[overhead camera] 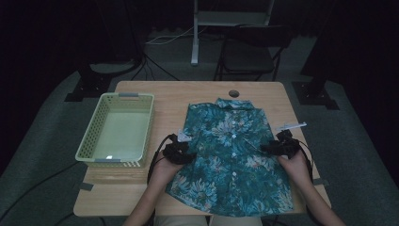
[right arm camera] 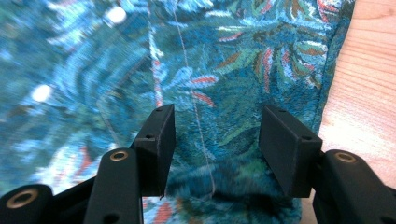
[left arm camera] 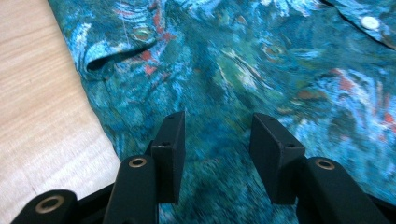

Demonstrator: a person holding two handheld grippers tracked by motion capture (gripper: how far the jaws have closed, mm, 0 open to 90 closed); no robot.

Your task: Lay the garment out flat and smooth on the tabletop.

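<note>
Teal floral-print short-sleeved shirt [overhead camera: 230,155], buttoned, white buttons down the front: lies spread flat, collar away from the person, on the right half of a light wooden table [overhead camera: 197,92]. Its left sleeve edge with a dark open cuff shows in the left gripper view [left arm camera: 116,53]; its right side seam runs along bare wood in the right gripper view [right arm camera: 327,70].

Left gripper [overhead camera: 178,151], black, two-jaw, held in the person's left hand [overhead camera: 162,170]: sits at the shirt's left edge, pointing down onto the cloth. Jaws apart, fabric flat below them, nothing pinched between the pads [left arm camera: 170,149].

Right gripper [overhead camera: 278,146], black, two-jaw, held in the person's right hand [overhead camera: 296,165]: sits at the shirt's right edge. Jaws apart over the cloth near the seam, pads [right arm camera: 159,144] not pressing on anything.

Pale green perforated plastic basket [overhead camera: 91,134]: stands on the table's left half, beside the shirt and apart from it.

Dark folding chair [overhead camera: 249,52]: stands beyond the table's far edge.
</note>
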